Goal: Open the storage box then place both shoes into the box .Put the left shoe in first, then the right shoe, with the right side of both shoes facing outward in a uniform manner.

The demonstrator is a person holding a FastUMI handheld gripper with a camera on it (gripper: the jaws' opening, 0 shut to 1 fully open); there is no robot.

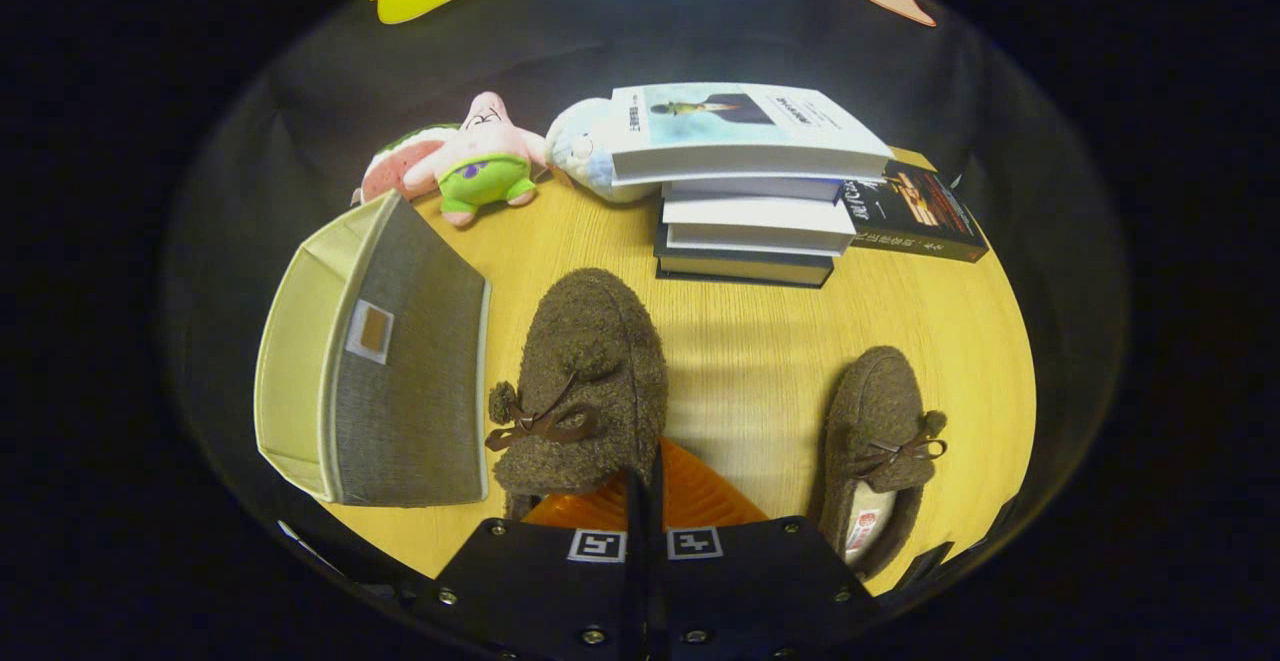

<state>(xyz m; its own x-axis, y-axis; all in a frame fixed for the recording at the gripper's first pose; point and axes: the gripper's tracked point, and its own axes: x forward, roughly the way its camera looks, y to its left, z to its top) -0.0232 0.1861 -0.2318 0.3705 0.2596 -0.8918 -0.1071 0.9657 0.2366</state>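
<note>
Two brown fuzzy shoes with small bows are in view over a wooden table (740,361). One shoe (585,381) hangs right at my fingers, toe pointing away. My gripper (645,486) is shut on the rim at its heel end, the fingers nearly touching. The other shoe (880,431) lies on the table to the right of the fingers, its inside label showing. The storage box (400,371), grey fabric with a cream lining, stands open just left of the held shoe.
Beyond the shoes a stack of books (750,191) sits at the back of the table, with another book (920,216) lying to its right. Plush toys (480,161) rest at the back, behind the box. The booth's black cloth wall rises behind them.
</note>
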